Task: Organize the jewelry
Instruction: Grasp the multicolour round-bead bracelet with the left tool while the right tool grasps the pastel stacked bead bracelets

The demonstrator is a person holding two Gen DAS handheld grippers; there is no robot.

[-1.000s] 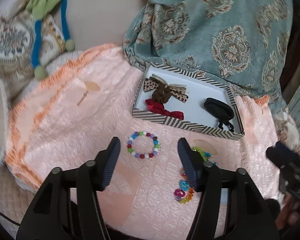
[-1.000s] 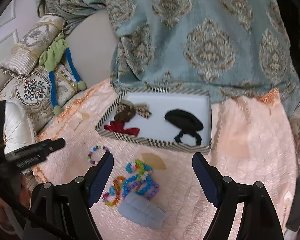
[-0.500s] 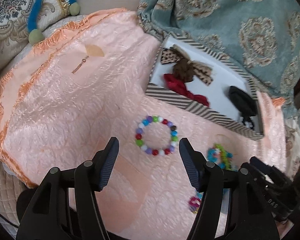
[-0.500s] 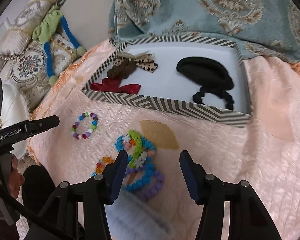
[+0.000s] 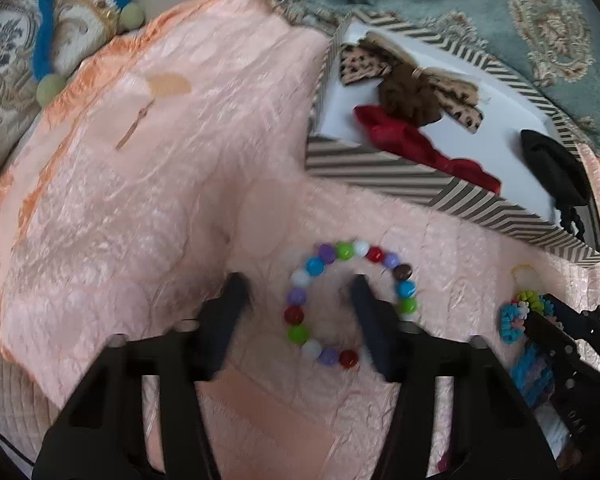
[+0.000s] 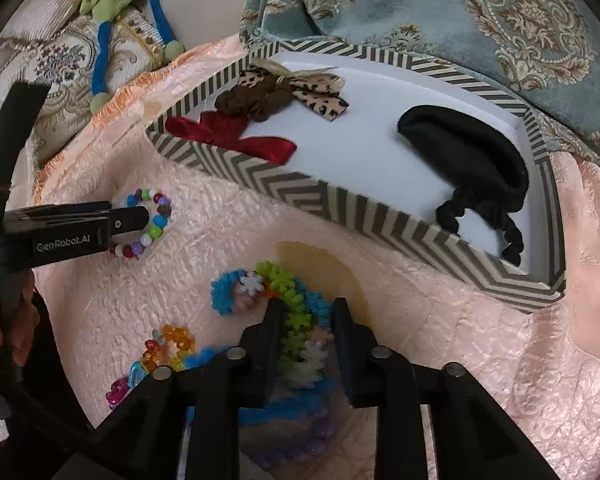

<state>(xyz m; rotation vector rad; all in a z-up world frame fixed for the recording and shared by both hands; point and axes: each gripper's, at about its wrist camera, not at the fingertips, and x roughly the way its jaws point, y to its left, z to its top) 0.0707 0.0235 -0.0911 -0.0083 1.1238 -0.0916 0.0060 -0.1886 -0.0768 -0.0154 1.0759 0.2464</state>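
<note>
A bracelet of round coloured beads [image 5: 342, 252] lies on the pink quilted cloth [image 5: 140, 220]. My left gripper [image 5: 298, 292] is down over it and its jaws are closing. The ring's left arc sits between the fingers, with the right finger inside the ring and a gap still showing. In the right wrist view the same gripper [image 6: 128, 218] covers part of the bead bracelet [image 6: 158, 222]. My right gripper [image 6: 306, 310] is closing around a fuzzy green and blue bracelet [image 6: 288, 280], which fills the space between its pads. A striped box [image 6: 340, 200] with a white floor stands just beyond.
The box [image 5: 420, 184] holds a leopard bow [image 6: 300, 88], a red bow [image 6: 228, 132] and black hair ties [image 6: 468, 160]. An orange bead bracelet [image 6: 168, 348] and blue and purple ones [image 6: 292, 420] lie near my right gripper. A teal blanket [image 6: 460, 12] and a cushion [image 6: 60, 64] border the cloth.
Both grippers came down toward the cloth and narrowed their jaws. The left now straddles the bead bracelet's arc; the right has closed around the green and blue bracelet.
</note>
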